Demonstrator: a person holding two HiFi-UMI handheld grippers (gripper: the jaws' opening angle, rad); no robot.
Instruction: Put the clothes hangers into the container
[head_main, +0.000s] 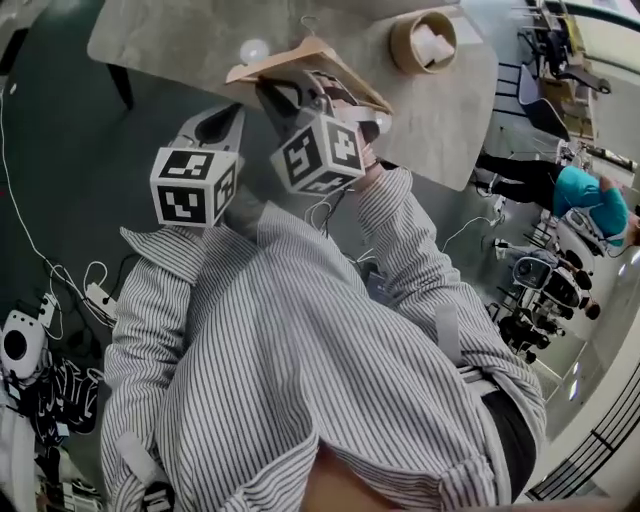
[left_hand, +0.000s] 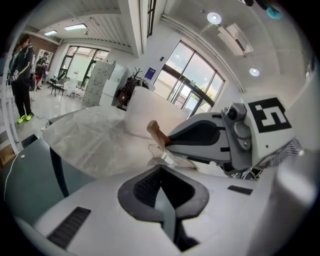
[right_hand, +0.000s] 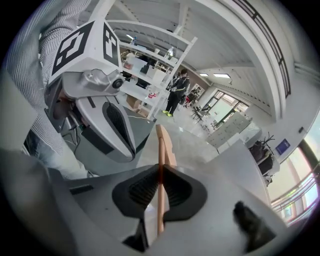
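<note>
Tabletop (head_main: 180, 40) fills the far side, and your carry runs across it toward the right. The round container (head_main: 405, 50) stands there, well apart from the load. Something white (head_main: 432, 42) lies inside it, so tip the long piece in end first and, I'd judge, let go only once it is past the rim. The wooden hanger (head_main: 300, 55) sits over the table's near part, its bar pinched edgewise by your right gripper (right_hand: 160, 172). Your left gripper (left_hand: 161, 172), just beside it, is pressed together on nothing.
</note>
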